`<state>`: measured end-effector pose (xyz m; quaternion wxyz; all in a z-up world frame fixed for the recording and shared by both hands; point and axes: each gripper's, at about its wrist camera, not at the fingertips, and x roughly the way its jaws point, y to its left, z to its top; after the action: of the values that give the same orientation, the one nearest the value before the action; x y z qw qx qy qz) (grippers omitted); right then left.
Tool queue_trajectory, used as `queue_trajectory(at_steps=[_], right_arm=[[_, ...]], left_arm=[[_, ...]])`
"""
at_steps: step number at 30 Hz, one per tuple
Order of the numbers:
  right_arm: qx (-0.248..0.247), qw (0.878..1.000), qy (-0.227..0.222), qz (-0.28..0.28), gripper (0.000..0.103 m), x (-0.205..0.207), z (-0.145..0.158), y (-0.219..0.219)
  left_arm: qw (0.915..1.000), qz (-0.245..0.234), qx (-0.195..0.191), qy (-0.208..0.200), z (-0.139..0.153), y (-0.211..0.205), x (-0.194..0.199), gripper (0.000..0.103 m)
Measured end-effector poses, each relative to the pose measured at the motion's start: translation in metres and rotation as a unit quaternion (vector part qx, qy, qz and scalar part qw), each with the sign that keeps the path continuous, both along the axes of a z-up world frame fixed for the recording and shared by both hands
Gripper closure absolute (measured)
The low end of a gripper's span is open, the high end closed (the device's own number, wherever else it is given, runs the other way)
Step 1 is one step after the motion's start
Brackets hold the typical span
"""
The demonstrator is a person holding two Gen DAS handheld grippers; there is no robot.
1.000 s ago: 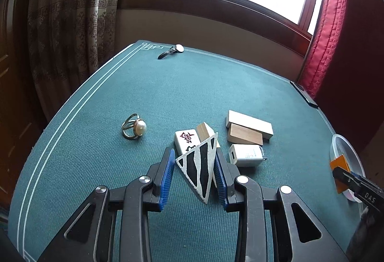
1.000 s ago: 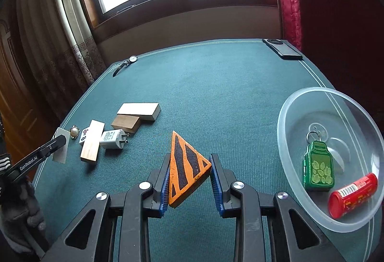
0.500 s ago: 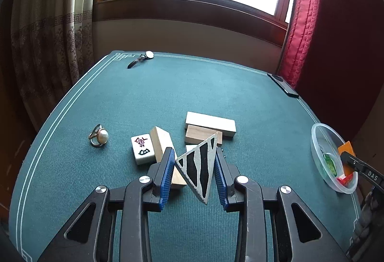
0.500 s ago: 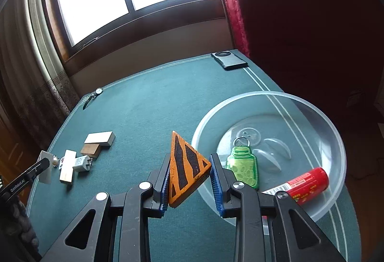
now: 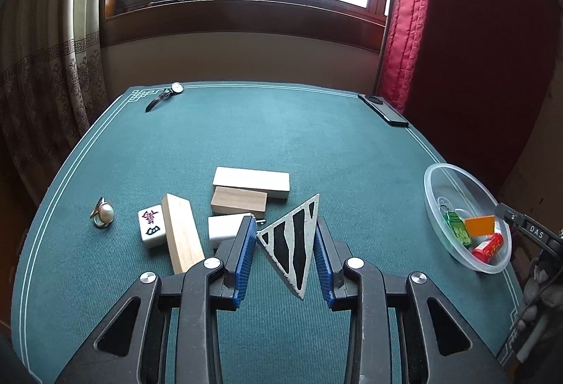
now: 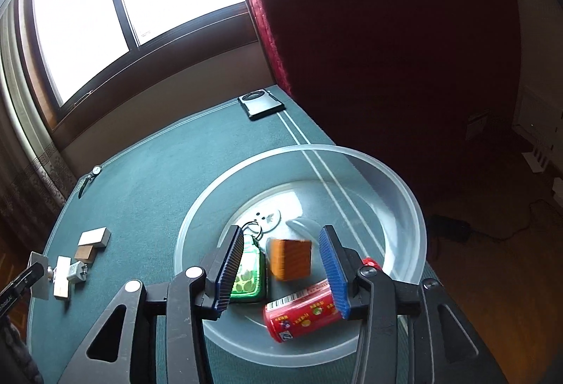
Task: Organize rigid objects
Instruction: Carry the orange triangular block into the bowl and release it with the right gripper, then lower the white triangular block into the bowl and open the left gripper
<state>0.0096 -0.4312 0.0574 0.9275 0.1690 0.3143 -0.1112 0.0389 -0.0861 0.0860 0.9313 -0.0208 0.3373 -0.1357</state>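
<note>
My left gripper (image 5: pixel 284 245) is shut on a grey triangle with black stripes (image 5: pixel 293 243) and holds it above the green table. My right gripper (image 6: pixel 281 253) is open above the clear plastic bowl (image 6: pixel 404 194). The orange striped triangle (image 6: pixel 290 259) is loose between its jaws, blurred, over the bowl. The bowl (image 5: pixel 431 194) also holds a green bottle-shaped keychain (image 6: pixel 248 275) and a red can (image 6: pixel 302 312).
On the table lie wooden blocks (image 5: pixel 250 180), (image 5: pixel 181 232), a mahjong tile (image 5: pixel 151 225), a white charger (image 5: pixel 225 225), a pearl ring (image 5: pixel 103 214), a wristwatch (image 5: pixel 163 96) and a black phone (image 5: pixel 383 109) at the far right edge.
My right gripper moved over the bowl and opened, letting go of the orange triangle. My left gripper drew back and turned right with the grey triangle held.
</note>
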Motion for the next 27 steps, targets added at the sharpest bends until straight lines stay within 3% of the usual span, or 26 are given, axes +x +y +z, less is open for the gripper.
queue_trajectory(at_steps=[12,18,27], right_arm=[[-0.014,1.0,0.002,-0.013,0.053,-0.017,-0.012,-0.011],[-0.022,1.0,-0.002,-0.019,0.043,-0.025,-0.015,-0.014],[-0.041,0.999,-0.018,-0.01,0.041,-0.032,-0.014,-0.008]], left_arm=[[0.9971,-0.073,0.017,-0.015,0.015,-0.065,0.0,0.069],[0.9928,-0.116,0.023,-0.02,0.018,-0.105,0.001,0.07],[0.9843,-0.174,0.027,-0.019,0.018,-0.16,0.005,0.069]])
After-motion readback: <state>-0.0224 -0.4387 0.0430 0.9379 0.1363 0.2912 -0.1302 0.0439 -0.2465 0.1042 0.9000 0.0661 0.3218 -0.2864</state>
